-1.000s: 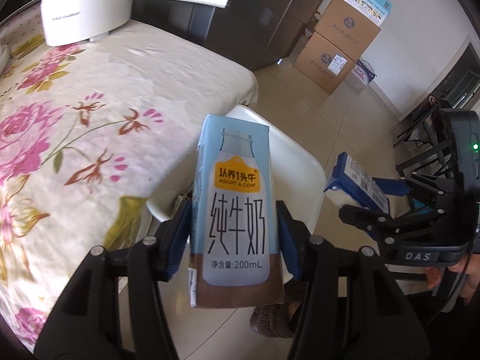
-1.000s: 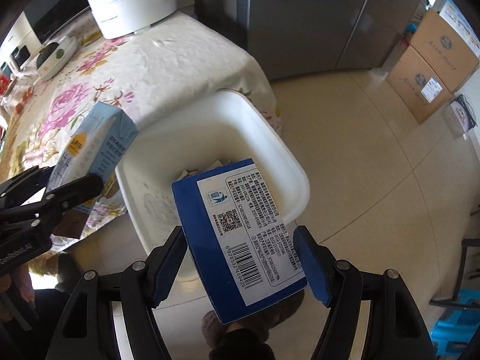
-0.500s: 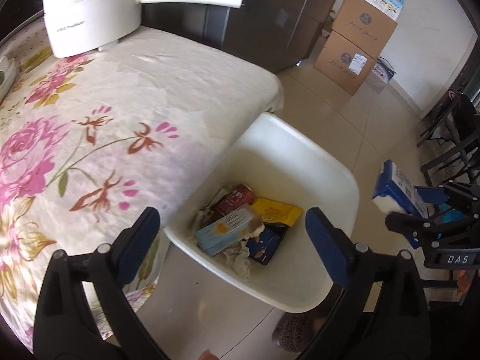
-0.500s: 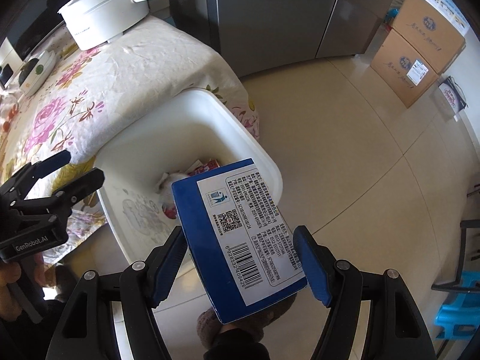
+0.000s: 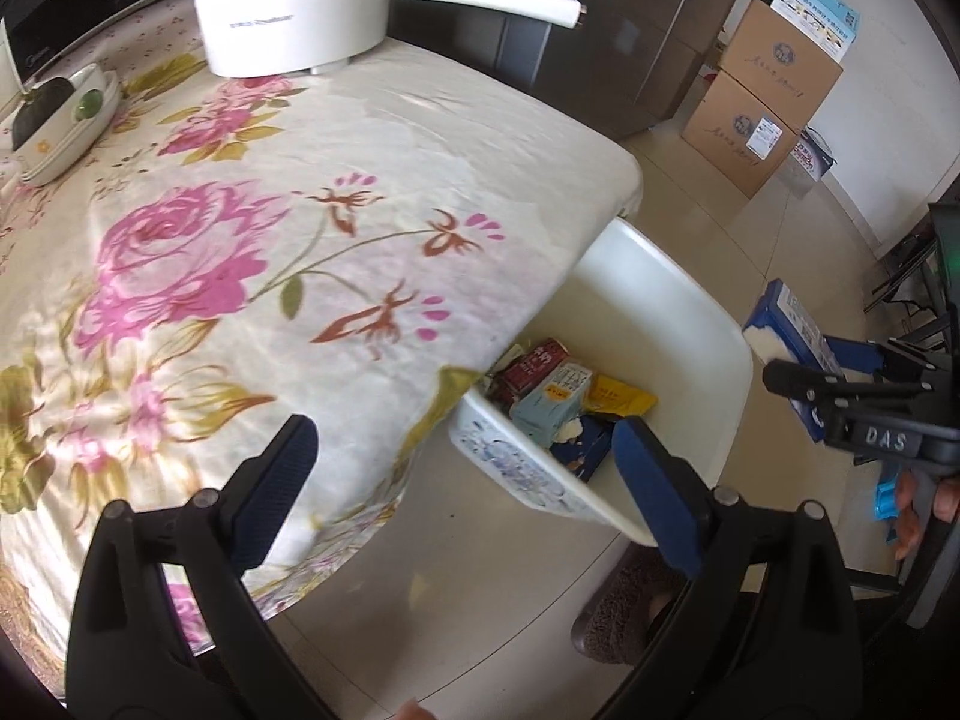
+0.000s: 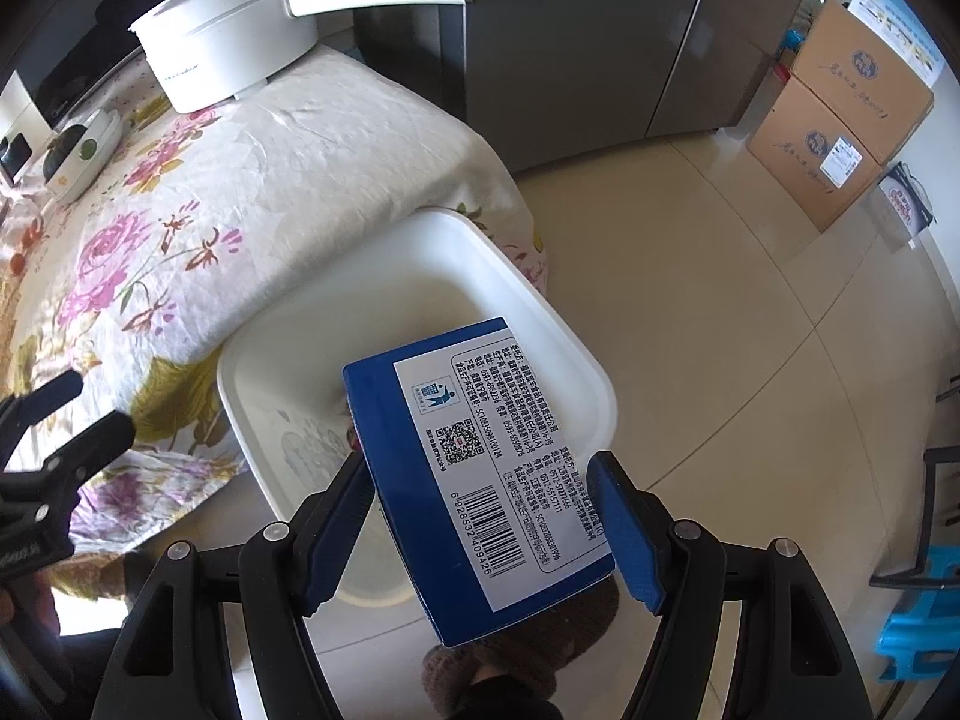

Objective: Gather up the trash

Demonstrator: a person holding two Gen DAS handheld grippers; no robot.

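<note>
My left gripper is open and empty over the table's edge, beside the white bin on the floor. Inside the bin lie a light-blue milk carton, a red carton and a yellow packet. My right gripper is shut on a blue box with a white barcode label, held above the near side of the white bin. In the left wrist view the right gripper and the blue box hang at the bin's right. The left gripper shows at the right wrist view's left edge.
A table with a floral cloth carries a white pot with a long handle and a dish. Cardboard boxes stand by the far wall. A person's slippered foot is on the tiled floor. A blue stool stands at the right.
My left gripper opened and the milk carton fell into the bin; that gripper then shifted over the table's edge. The right gripper kept the blue box.
</note>
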